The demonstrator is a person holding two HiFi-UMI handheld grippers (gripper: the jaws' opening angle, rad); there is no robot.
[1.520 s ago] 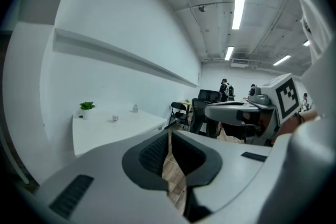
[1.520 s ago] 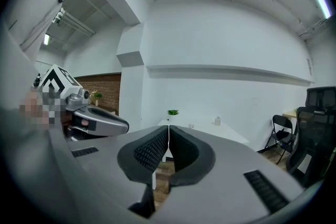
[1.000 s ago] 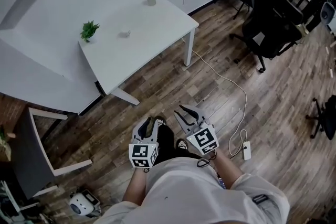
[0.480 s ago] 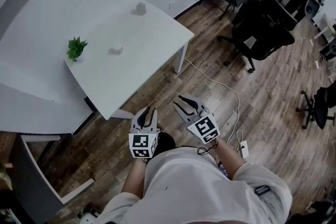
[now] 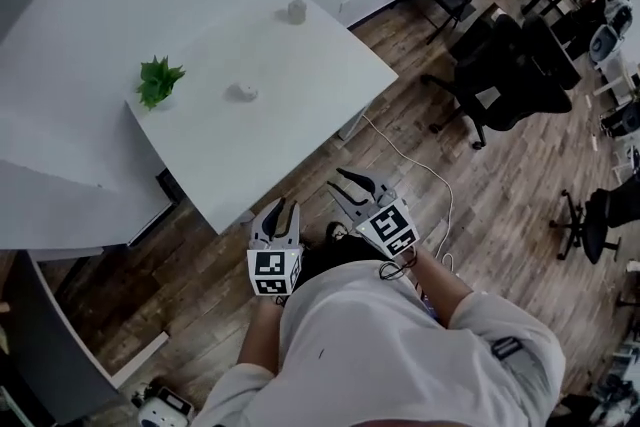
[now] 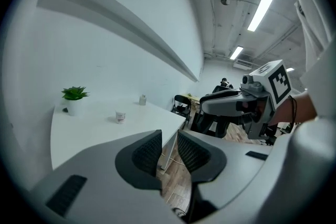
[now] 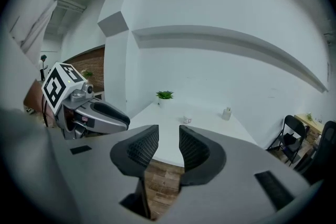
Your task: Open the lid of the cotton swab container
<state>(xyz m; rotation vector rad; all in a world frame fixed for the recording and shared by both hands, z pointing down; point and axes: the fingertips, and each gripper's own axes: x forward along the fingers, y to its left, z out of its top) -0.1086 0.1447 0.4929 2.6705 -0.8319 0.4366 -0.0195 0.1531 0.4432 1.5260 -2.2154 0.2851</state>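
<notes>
On the white bench (image 5: 310, 85), well apart from both tools, stands the cotton swab container (image 5: 241, 92). So the left gripper (image 5: 281, 208) has its jaws slightly spread on nothing, and the right gripper (image 5: 338, 180) (also empty) has just been opening its jaws.

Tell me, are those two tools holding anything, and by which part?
Nothing is held. The left tool has its jaws apart and empty; the right tool has just been opening its jaws, with nothing between them.
</notes>
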